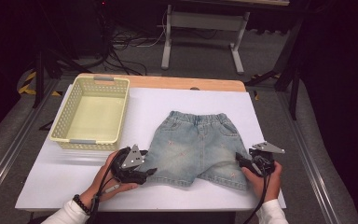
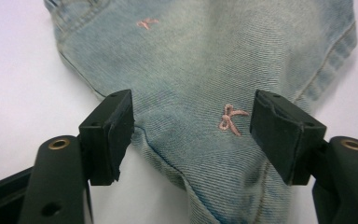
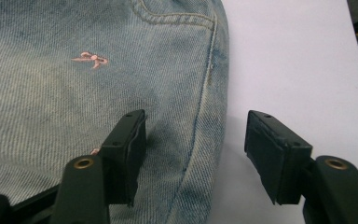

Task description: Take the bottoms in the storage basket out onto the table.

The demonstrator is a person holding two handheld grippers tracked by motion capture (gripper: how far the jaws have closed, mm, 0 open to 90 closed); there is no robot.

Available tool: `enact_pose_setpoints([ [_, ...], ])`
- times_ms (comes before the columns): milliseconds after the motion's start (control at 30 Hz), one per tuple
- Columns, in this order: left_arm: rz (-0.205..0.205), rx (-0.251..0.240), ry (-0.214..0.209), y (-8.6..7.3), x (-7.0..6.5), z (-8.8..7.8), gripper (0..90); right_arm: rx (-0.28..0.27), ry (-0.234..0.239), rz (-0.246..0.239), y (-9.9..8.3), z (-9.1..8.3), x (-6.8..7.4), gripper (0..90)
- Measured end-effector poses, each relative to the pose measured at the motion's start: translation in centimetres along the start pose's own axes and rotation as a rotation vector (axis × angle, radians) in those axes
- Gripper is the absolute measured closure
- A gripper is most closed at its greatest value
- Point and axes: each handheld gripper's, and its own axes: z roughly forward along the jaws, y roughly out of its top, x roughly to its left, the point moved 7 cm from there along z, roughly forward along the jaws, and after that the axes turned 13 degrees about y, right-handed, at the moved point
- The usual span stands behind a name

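The denim shorts (image 1: 196,147) lie flat in the lower middle of the high view, waistband toward the top of the frame, leg hems toward the bottom. The left gripper (image 1: 144,171) sits at the lower-left hem and the right gripper (image 1: 240,161) at the lower-right hem.

In the left gripper view the jaws stand apart with the hem corner of the shorts (image 2: 205,93) between them, a pink bow (image 2: 230,119) stitched near the right jaw; the pads do not press the cloth. In the right gripper view the jaws are likewise apart, straddling the side seam of the shorts (image 3: 98,93), the left jaw over denim and the right jaw over the bare sheet. Whether the tips rest on the cloth is hard to tell.

The shorts lie on a white sheet (image 1: 74,177) covering a wooden table (image 1: 186,83) whose far edge shows at the top. Beyond it are a grey floor, cables and a white stand (image 1: 205,28) in a dark room.

A pale yellow basket (image 1: 65,116) stands in the upper left of the sheet, well apart from the shorts, with nothing in it.
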Motion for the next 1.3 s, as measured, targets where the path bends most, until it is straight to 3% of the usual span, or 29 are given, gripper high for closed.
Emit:
enact_pose_setpoints([
  [167,-0.019,0.024,-0.04,-0.5,-0.3,1.1,31.0,0.006,0.022,0.027,0.1,0.2,-0.3,40.0],
  [333,-0.063,0.054,-0.085,-0.9,-0.3,2.1,31.2,0.011,0.041,0.045,0.1,0.3,-0.5,41.2],
  [467,-0.072,0.056,-0.143,-0.9,-0.5,2.5,38.8,0.006,0.045,0.036,0.1,0.4,-0.3,48.0],
  [667,-0.064,0.06,-0.222,-0.7,-0.7,2.5,61.0,0.006,0.079,0.019,0.1,0.4,0.1,61.0],
  [833,-0.015,0.05,-0.167,-0.5,-0.8,2.7,81.6,0.003,0.092,0.008,0.0,0.4,0.1,65.0],
  [933,0.0,0.051,-0.147,-0.5,-0.9,2.7,83.9,0.001,0.091,0.007,0.0,0.4,0.2,65.0],
  [1167,0.01,0.04,-0.143,-0.4,-0.9,2.8,85.6,-0.002,0.082,-0.002,0.0,0.3,0.2,64.7],
  [1300,0.058,0.043,-0.091,-0.5,-1.2,2.5,86.8,-0.002,0.078,0.003,0.0,0.3,0.2,63.5],
])
